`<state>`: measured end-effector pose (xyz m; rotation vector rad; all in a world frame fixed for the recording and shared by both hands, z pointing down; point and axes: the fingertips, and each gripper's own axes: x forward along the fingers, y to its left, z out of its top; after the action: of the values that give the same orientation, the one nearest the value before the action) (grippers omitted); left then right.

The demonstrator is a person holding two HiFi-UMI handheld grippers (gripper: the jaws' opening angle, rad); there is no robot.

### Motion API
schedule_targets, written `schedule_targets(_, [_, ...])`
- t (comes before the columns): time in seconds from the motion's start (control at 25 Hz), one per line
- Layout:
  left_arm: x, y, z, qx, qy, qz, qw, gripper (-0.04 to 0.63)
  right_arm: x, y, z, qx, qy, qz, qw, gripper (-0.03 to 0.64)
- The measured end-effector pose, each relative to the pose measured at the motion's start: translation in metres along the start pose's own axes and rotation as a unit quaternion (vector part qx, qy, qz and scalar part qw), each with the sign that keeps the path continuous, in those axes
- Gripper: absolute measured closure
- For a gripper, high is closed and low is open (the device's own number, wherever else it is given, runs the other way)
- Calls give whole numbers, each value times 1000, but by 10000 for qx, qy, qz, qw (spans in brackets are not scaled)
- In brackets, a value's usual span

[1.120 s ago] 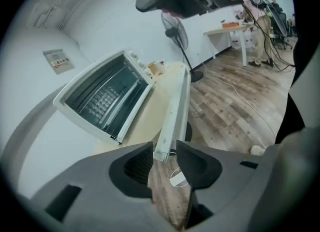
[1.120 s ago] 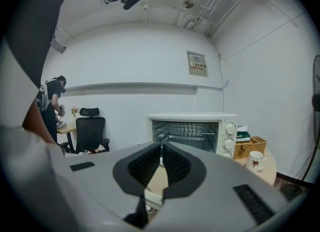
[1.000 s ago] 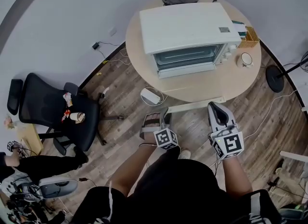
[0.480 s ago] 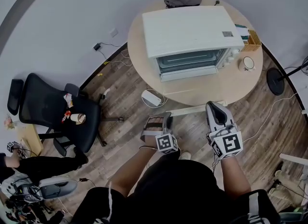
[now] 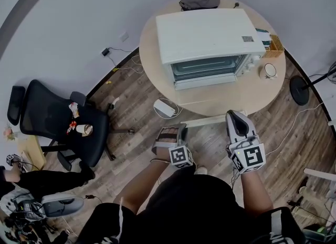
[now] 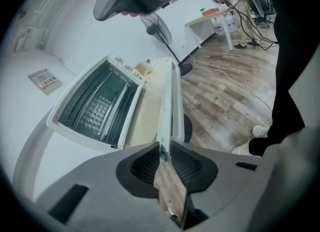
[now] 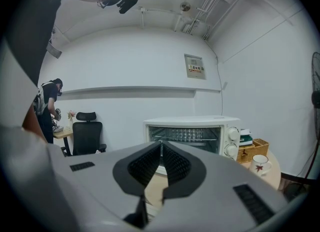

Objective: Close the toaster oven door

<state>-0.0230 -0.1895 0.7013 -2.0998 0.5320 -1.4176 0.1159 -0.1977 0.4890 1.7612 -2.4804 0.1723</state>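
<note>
The white toaster oven (image 5: 205, 30) stands on a round wooden table (image 5: 252, 93) with its door folded down and its cavity open. The door's white handle bar (image 5: 210, 117) sticks out past the table's near edge. My left gripper (image 5: 176, 131) is at the bar's left end. In the left gripper view its jaws have just been closing, and the pads now pinch the bar's end (image 6: 167, 96), with the oven (image 6: 95, 106) beyond. My right gripper (image 5: 237, 118) hovers by the bar's right end, shut and empty. The right gripper (image 7: 161, 145) faces the oven (image 7: 190, 133).
A mug (image 5: 269, 70) and a small wooden basket (image 5: 273, 41) sit on the table right of the oven. On the wooden floor are a black office chair (image 5: 58, 119), a white device with a cable (image 5: 164, 106) and a fan base (image 5: 299, 88). A person works at the far left.
My left gripper's jaws have narrowed onto the end of the door's handle bar. Both hands have stayed nearly where they were.
</note>
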Motion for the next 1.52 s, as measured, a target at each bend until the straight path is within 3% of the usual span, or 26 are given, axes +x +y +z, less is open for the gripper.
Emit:
schedule_targets(0.84, [-43,60,15,-278,-612,531,9963,546,13,13,24,5,-316,72,9995,607])
schedule_targets(1.12, [-52,85,19,-1012,-727,312,9917,549,19,6,33,64,-373,229,9990,607])
schedule_targets(1.36, [-57,115,22,-1254,-642,508,9887,549,37,-8,47,51,-436,504,9978,607])
schedule_targets(1.52, [-57,124,25,-1383,-613,429,9876,549,47,-14,55,-6,-465,716,9963,607])
